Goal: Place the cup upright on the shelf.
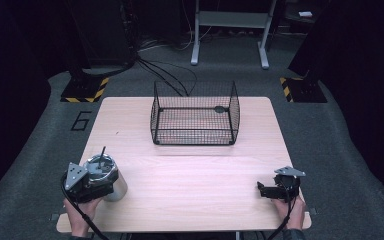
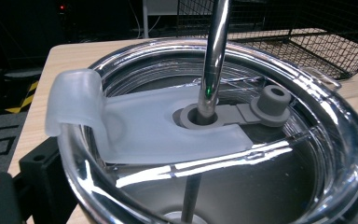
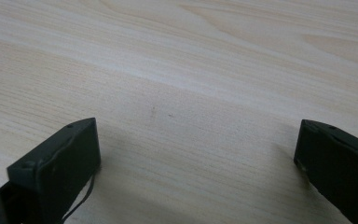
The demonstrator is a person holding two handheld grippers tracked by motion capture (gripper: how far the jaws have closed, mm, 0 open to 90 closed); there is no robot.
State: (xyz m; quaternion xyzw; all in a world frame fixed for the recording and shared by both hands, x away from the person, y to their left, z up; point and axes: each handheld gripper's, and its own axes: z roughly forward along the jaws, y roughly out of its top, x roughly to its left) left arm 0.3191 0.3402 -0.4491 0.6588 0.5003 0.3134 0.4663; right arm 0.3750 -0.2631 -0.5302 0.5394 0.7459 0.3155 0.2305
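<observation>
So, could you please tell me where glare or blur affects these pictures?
Left gripper view: bright glare streaks on the tumbler's clear lid and metal straw, with the wire basket behind slightly soft. Right gripper view: the tool's jaws are soft-edged and cast shadows on the table. High view: evenly lit table, dark surroundings.

On the tabletop the wire basket sits toward twelve o'clock, just behind the middle, while the tumbler stands near the edge at about eight o'clock with a straw rising from the lid on top of it. The left tool sits against the tumbler's nine o'clock side, and the right tool rests at about four o'clock, well apart from the tumbler. The basket lies behind both tools, between them.
</observation>
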